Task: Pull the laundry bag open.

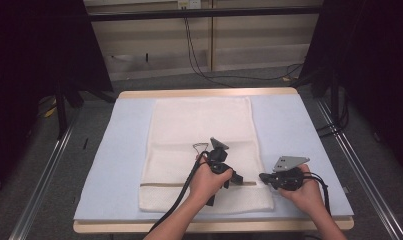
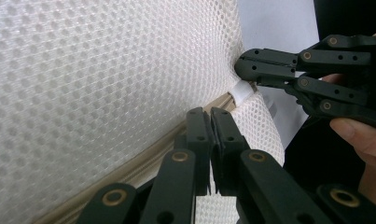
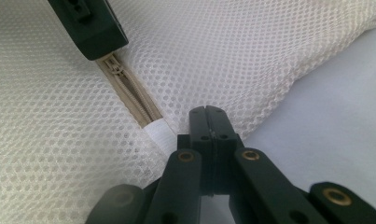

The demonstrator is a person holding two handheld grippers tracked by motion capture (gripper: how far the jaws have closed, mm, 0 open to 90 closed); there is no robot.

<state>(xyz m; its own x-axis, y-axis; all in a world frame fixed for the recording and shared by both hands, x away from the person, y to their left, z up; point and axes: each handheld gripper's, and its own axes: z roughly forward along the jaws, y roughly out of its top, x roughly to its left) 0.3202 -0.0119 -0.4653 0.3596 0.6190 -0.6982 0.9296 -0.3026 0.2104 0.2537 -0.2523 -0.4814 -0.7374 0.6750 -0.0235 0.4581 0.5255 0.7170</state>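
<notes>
A white mesh bag [image 1: 199,130] lies flat on a pale blue mat [image 1: 124,150], with a beige zipper [image 1: 164,184] running across its near end. My left gripper [image 1: 233,178] sits on the zipper line, jaws together [image 2: 209,114]. In the right gripper view its black tip covers the zipper pull, with the slider [image 3: 114,65] just past it. My right gripper [image 1: 262,176] is at the bag's right edge, shut [image 3: 209,112] on the mesh beside the zipper's white end tab [image 3: 158,133]. In the left gripper view the mesh puckers where that gripper [image 2: 241,65] pinches it.
The mat covers a wooden table [image 1: 204,93]. Metal rails [image 1: 44,170] run along the floor on both sides. Cables [image 1: 199,60] lie on the floor beyond the far edge. Bare mat [image 1: 299,130] flanks the bag left and right.
</notes>
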